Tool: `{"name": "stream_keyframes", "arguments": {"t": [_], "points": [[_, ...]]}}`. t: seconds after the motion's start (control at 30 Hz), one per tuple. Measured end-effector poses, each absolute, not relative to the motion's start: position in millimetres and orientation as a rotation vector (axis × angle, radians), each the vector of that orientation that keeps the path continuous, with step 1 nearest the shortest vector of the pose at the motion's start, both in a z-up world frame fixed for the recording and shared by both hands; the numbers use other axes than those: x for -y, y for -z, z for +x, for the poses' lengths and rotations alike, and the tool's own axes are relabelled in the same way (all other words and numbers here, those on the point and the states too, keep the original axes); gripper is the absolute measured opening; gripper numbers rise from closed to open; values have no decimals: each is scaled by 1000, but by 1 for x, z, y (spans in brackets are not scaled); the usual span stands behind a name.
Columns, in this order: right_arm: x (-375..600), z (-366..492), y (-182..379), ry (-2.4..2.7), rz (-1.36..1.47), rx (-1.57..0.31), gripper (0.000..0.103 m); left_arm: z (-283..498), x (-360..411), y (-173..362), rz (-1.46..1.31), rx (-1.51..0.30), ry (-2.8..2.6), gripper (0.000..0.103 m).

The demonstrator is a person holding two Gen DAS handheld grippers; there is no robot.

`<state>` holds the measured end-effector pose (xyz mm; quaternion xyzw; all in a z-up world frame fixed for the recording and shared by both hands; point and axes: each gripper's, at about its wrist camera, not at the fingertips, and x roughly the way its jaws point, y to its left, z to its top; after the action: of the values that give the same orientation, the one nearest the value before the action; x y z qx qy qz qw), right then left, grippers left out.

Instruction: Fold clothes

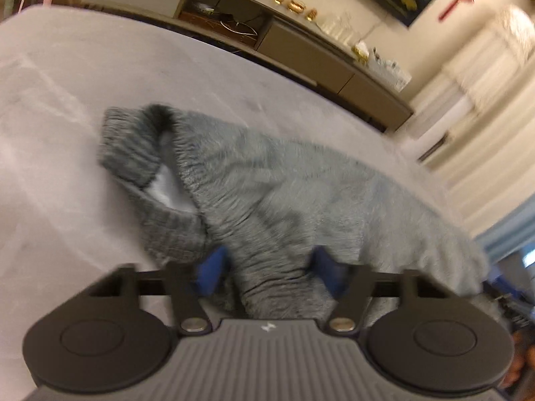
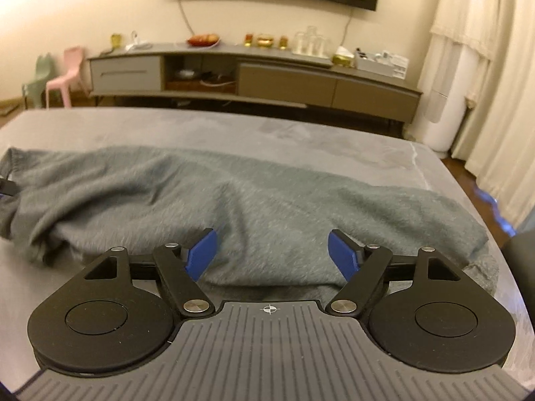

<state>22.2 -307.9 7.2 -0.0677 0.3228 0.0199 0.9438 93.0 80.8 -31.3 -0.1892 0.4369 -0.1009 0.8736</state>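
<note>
A grey knit sweater (image 1: 301,193) lies spread on a grey velvety surface (image 1: 50,100); its ribbed roll collar (image 1: 133,147) points away to the left, with a white label showing inside. My left gripper (image 1: 271,272) is low at the sweater's near edge, its blue pads (image 1: 212,272) pressed against a raised, wrinkled ridge of the knit between them. The left wrist view is blurred. In the right wrist view the sweater (image 2: 234,200) stretches across the surface. My right gripper (image 2: 271,254) hangs above its near edge, open, with nothing between its blue pads (image 2: 200,254).
A long low sideboard (image 2: 254,77) with bottles, glasses and a fruit plate stands against the far wall. Pink and green small chairs (image 2: 65,73) stand at the back left. White curtains (image 2: 485,100) and a white cylinder (image 2: 444,120) are at the right. The surface's right edge (image 2: 468,200) runs near the sweater.
</note>
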Motion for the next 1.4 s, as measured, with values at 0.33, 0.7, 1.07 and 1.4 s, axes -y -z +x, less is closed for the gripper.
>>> {"name": "stream_keyframes", "arguments": {"t": [0.33,0.7,1.07,1.4], "points": [[339,19,-28,-24,-3,-612,73,38,-126,-33,-505,-532,280,21],[434,41,-28,121,359,-588,86,88,-154,26,-651,-702,230,48],[526,105,31,294,508,-744,85,65,-140,-4,-550,-657,259,59],[518,106,33,247,477,-766,86,94,-187,57,-799,-820,183,66]]}}
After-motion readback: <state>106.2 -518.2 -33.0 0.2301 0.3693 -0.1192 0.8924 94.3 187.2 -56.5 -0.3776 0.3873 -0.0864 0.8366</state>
